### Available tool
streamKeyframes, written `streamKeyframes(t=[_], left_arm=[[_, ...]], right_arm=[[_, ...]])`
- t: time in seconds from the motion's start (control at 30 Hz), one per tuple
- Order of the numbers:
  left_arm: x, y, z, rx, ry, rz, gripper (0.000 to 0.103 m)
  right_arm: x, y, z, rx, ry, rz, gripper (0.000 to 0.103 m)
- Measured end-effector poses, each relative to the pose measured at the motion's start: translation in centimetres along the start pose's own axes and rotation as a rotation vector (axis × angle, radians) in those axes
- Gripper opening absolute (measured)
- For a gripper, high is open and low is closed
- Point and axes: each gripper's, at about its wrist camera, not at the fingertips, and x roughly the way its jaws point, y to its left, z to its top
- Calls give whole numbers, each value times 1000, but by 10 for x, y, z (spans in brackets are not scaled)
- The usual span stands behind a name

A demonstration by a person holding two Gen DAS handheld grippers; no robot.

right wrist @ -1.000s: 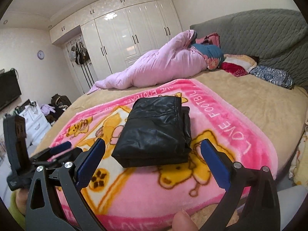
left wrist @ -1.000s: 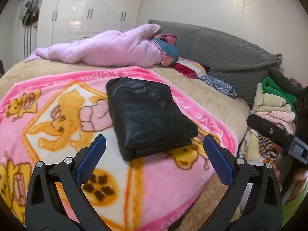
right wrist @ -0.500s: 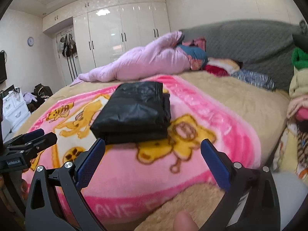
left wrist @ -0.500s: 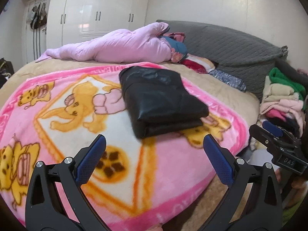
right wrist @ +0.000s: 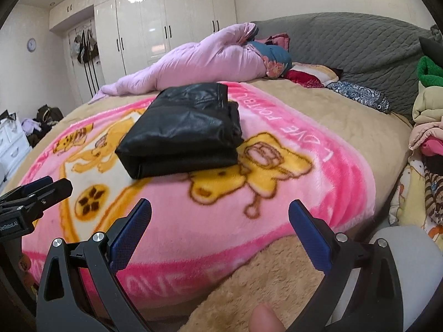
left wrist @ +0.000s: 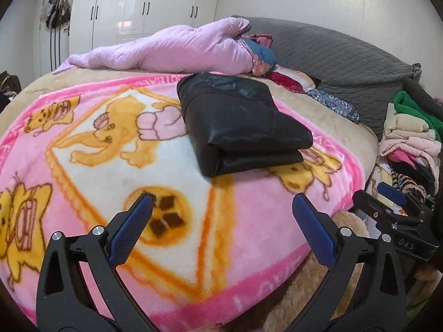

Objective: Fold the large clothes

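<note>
Blue-padded tongs on both sides, spread wide and holding nothing. Left gripper (left wrist: 221,210) hangs over the near part of the pink cartoon blanket (left wrist: 171,249), jaws apart, above the printed ball motif. Right gripper (right wrist: 220,210) likewise stands apart, empty, over the blanket's pink border and the tan plush edge of the bed (right wrist: 265,282). A fingertip (right wrist: 263,319) shows at the bottom of the right wrist view.

Ahead of both, well apart from the tips: black leather-look garment (left wrist: 238,121), folded into a thick rectangular packet, lying flat on the blanket. Seen from the right tongs it sits ahead and slightly left; from the left tongs, ahead and slightly right. Fold looks finished, judging by the squared edges.

Beyond it: pink quilt (left wrist: 171,52) bunched across the bed, grey quilted headboard cover (left wrist: 340,55). Off to the right of the left tongs: pile of stacked clothes (left wrist: 409,135).

Risks, as judged:
- Material looks slick and stiff; stacked layers may slide or spring open if the packet is nudged or lifted by one edge only.
- Pinching just the top layer would peel the fold apart; grip needs to take the whole thickness.
- Plush blanket could catch in the jaws with the garment and drag.
- Carrying it to the side pile one-handed may let it sag and unfold.
</note>
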Motion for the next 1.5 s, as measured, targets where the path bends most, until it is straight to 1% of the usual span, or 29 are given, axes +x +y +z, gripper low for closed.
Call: streamKeyframes(t=[0.1, 0.2, 0.6, 1.0, 1.17, 1.33, 1.5], left_arm=[[-1, 2, -1, -9, 2, 0, 95], [-1, 3, -1, -15, 5, 1, 95], [0, 3, -2, -16, 6, -2, 95], [-1, 6, -2, -12, 8, 17, 95], [-2, 7, -1, -9, 6, 16, 95], [-2, 8, -2, -5, 6, 18, 95], [-3, 5, -1, 9, 3, 36, 95]], right_arm=[[1, 2, -2, 7, 13, 12, 99], [1, 2, -2, -3, 11, -2, 99], [1, -6, 1, 25, 21, 8, 99], [7, -3, -2, 13, 46, 15, 99], [5, -2, -2, 13, 36, 14, 99], [5, -3, -2, 19, 44, 17, 99], [5, -3, -2, 18, 47, 18, 99]])
